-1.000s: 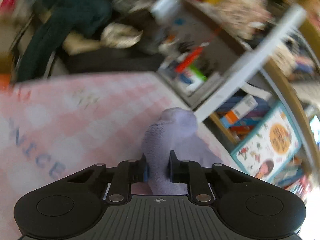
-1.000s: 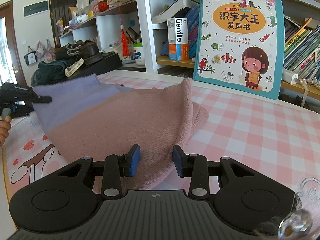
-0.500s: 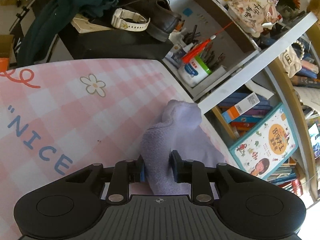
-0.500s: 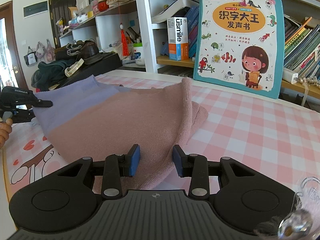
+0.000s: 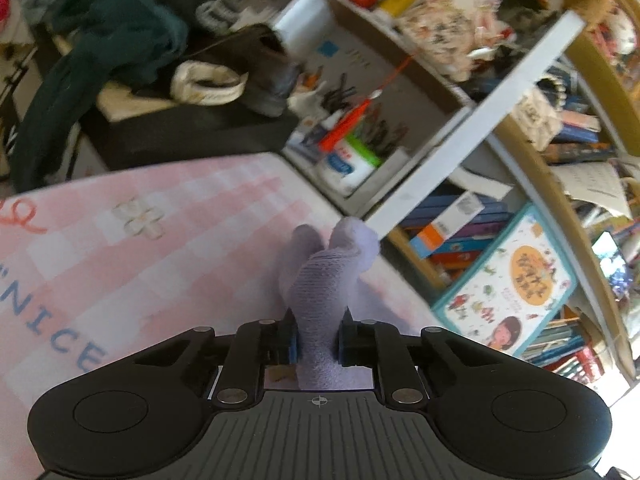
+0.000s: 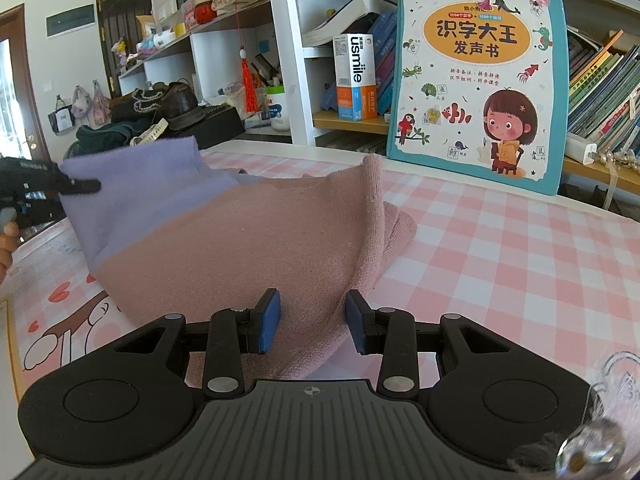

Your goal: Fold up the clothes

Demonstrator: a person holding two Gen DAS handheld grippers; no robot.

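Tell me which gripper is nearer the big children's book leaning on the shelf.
Right, probably. The right gripper, holding the sweater's pink part, faces the children's book across the table. The left gripper, closing on the lilac end, sits far off to the side.

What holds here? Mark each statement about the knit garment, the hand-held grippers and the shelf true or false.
1. The left hand-held gripper has the lilac end of the knit garment between its closing fingers. True.
2. The garment is one colour throughout. False: lilac at one end, dusty pink over the rest.
3. The children's book lies flat on the tablecloth. False: it stands upright against the shelf.
4. The right hand-held gripper has pink fabric between its fingers. True.
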